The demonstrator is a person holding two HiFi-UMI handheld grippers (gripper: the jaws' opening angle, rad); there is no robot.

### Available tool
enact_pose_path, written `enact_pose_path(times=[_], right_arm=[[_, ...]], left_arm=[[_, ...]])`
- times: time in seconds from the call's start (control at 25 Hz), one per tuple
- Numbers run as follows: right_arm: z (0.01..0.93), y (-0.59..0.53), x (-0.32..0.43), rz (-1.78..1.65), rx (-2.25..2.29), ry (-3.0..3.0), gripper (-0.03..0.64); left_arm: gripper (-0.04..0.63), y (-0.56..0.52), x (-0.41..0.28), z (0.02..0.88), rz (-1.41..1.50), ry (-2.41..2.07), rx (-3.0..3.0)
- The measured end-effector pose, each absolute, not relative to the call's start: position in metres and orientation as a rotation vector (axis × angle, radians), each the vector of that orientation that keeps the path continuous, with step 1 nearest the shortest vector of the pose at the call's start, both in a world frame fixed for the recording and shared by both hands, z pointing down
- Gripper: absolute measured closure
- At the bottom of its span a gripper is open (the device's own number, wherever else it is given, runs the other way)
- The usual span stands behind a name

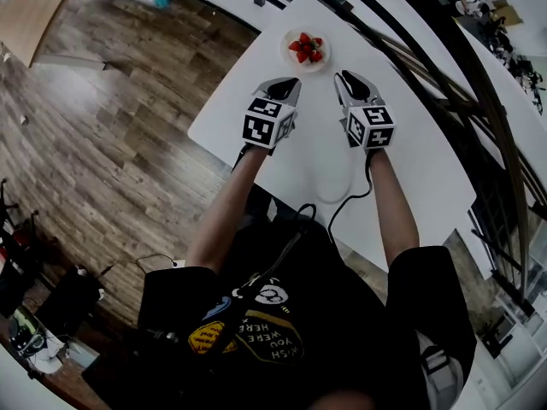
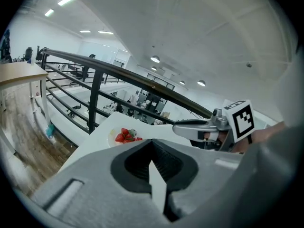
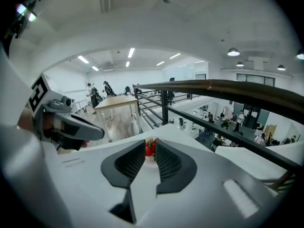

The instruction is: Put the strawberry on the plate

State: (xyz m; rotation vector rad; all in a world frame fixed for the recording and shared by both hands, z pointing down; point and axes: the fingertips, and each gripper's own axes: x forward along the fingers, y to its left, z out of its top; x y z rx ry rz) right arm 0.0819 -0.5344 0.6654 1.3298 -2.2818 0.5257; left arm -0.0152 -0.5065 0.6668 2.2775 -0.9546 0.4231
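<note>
Hovering short of the plate (image 1: 285, 51) — strawberries (image 1: 306, 48) already on it, ahead of both tips. Left claw (image 1: 291, 83) pinched together, empty; right claw (image 1: 341, 75) narrowly parted, empty. Best drawn straight back, clear of the rim.

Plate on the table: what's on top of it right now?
A small pile of red strawberries sits on the plate, rim showing. The pile hides the plate's middle; exact count unclear.

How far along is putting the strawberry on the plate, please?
Done: strawberries lie on the plate at the table's far end. In hand: nothing; the right gripper is open and empty, the left gripper shut on nothing. Left: apparently nothing to move.
</note>
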Motion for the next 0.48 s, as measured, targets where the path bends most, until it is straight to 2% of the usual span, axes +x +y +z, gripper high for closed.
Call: enact_pose_path(times=[0.28,0.48], right_arm=[[0.580,-0.465,0.098,0.496,1.574,-2.352,0.594],[0.538,-0.401,0.111,0.505,1.727,-2.328,0.598]], left_arm=[[0.594,-0.459,-0.025,0.603,0.359,-0.966,2.382],[0.594,-0.407,-0.036,0.551,0.303,-0.982,2.488]])
